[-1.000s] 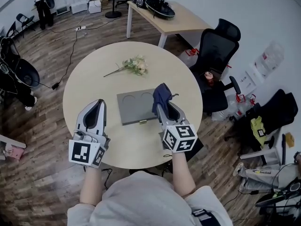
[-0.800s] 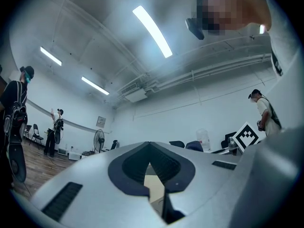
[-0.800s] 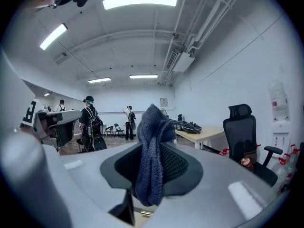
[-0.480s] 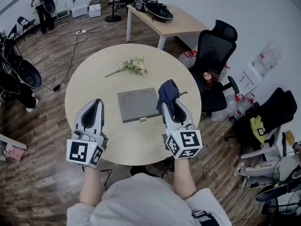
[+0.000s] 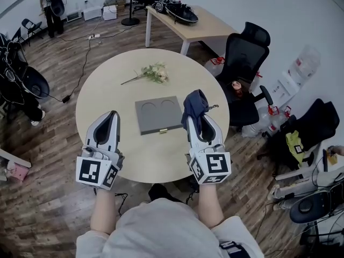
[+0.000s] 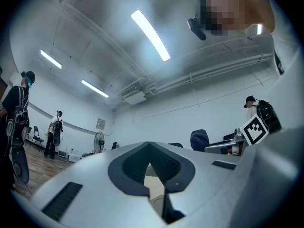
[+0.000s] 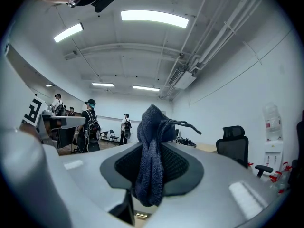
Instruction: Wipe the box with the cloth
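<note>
Round table (image 5: 107, 98); box (image 5: 157, 115) mid-top, off edges; right tool (image 5: 196, 120) clamps cloth (image 5: 194, 104).

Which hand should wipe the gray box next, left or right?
The right gripper: its fingers pinch the dark blue cloth, and it is just beside the box's right edge. The left gripper is shut with nothing in it, off to the box's left.

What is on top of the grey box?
Nothing: the box shows two round dents. The cloth hangs in the right gripper beside it. Its inside is hidden.
</note>
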